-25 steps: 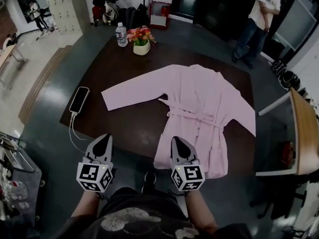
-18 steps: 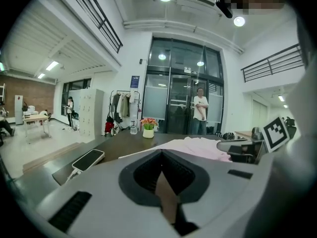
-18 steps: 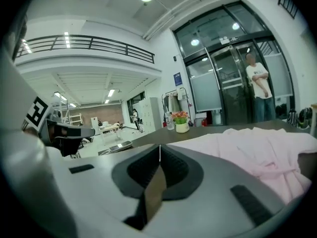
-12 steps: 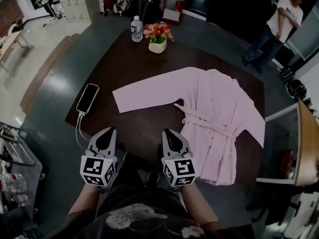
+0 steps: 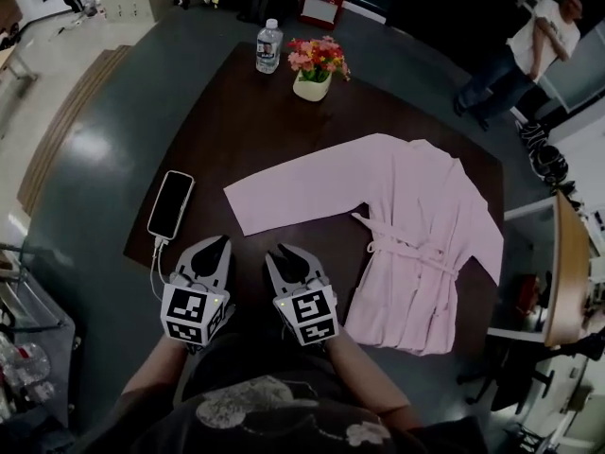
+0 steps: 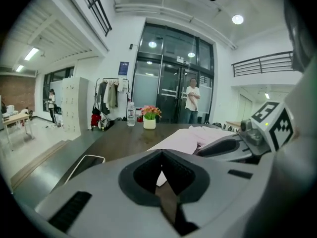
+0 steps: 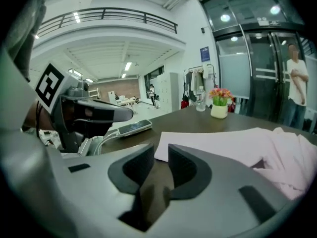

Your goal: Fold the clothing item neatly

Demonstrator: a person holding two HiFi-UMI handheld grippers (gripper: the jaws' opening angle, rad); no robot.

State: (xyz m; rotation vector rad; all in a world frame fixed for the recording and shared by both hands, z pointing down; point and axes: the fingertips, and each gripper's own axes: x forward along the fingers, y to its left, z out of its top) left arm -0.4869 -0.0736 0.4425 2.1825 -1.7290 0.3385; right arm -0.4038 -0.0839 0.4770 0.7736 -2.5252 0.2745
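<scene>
A pale pink robe (image 5: pixel 416 220) lies spread flat on the dark table (image 5: pixel 255 130), its belt tied across the waist. One long sleeve (image 5: pixel 284 192) reaches left, with its cuff near the front edge. My left gripper (image 5: pixel 221 242) hovers at the table's near edge, left of the cuff, jaws shut and empty (image 6: pixel 161 155). Close beside it, my right gripper (image 5: pixel 280 253) points at the cuff. Its jaws have just been opening and stand slightly apart with nothing between them (image 7: pixel 161 150). The cuff (image 7: pixel 171 150) lies just beyond them.
A phone (image 5: pixel 171 204) with a white cable lies at the table's left edge. At the far end stand a flower pot (image 5: pixel 317 72) and a water bottle (image 5: pixel 269 45). A person (image 5: pixel 529 55) stands beyond the table at the right. A wooden desk (image 5: pixel 567 272) is at the right.
Both grippers have shifted left along the table's near edge, the right one moving closer to the left one and towards the sleeve cuff. The right jaws have parted slightly. The robe has not moved.
</scene>
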